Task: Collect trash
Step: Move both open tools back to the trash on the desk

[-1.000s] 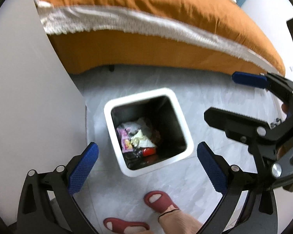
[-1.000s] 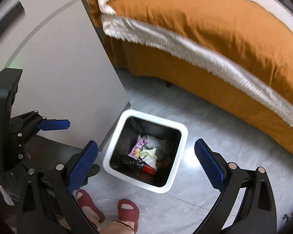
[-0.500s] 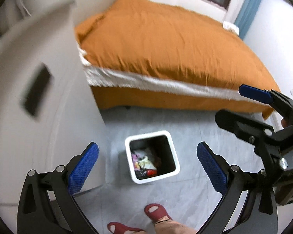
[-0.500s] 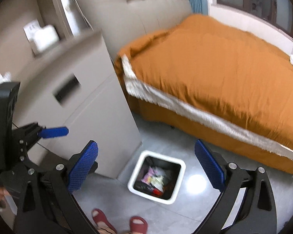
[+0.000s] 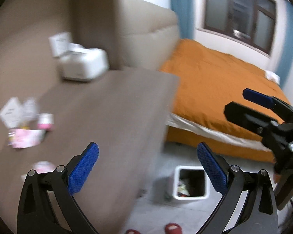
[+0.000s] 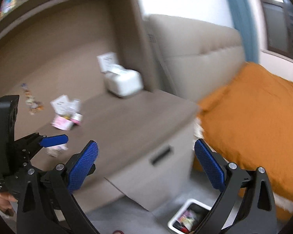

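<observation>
The left gripper (image 5: 147, 167) is wide open. Its two blue pads (image 5: 83, 168) stand far apart, and nothing is between them. The right gripper (image 6: 145, 166) is wide open too, and its blue pads (image 6: 209, 166) hold nothing. Each gripper shows up in the other one's view: the right gripper (image 5: 263, 115) sits at the right side, and the left gripper (image 6: 29, 150) sits at the left side. A bit of the person's hand (image 6: 1, 201) shows near the left edge, under the left gripper.
</observation>
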A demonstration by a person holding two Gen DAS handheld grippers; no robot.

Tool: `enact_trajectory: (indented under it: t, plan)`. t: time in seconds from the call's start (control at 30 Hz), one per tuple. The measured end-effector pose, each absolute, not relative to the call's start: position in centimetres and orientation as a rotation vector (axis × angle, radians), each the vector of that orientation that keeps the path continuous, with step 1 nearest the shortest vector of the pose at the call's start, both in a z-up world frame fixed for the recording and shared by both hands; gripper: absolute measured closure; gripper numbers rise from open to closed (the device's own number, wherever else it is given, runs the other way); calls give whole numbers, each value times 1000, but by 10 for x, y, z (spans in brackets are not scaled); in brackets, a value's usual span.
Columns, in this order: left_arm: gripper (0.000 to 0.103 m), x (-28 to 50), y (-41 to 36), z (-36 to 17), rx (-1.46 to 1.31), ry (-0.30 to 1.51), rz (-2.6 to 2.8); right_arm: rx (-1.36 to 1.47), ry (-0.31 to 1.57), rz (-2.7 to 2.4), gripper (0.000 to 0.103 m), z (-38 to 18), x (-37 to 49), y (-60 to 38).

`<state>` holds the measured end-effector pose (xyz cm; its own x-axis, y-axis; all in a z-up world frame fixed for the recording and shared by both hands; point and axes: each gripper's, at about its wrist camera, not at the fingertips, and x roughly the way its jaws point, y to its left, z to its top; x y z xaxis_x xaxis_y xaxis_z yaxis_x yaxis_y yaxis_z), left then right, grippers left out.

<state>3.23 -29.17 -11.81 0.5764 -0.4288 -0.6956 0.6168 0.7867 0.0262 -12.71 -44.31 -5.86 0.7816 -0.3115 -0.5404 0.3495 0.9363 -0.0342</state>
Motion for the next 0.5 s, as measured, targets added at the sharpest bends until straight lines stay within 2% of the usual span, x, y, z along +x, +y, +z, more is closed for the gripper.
enact_trajectory:
  t: [0.13,0.5]
  plan:
    - [5,44,-235,-96,243,671,-486,12,564,-238,5,-49,-85,-404]
    - [5,84,-138,-121,217,739,-413,-79,659,-71,5,-73,14,-335]
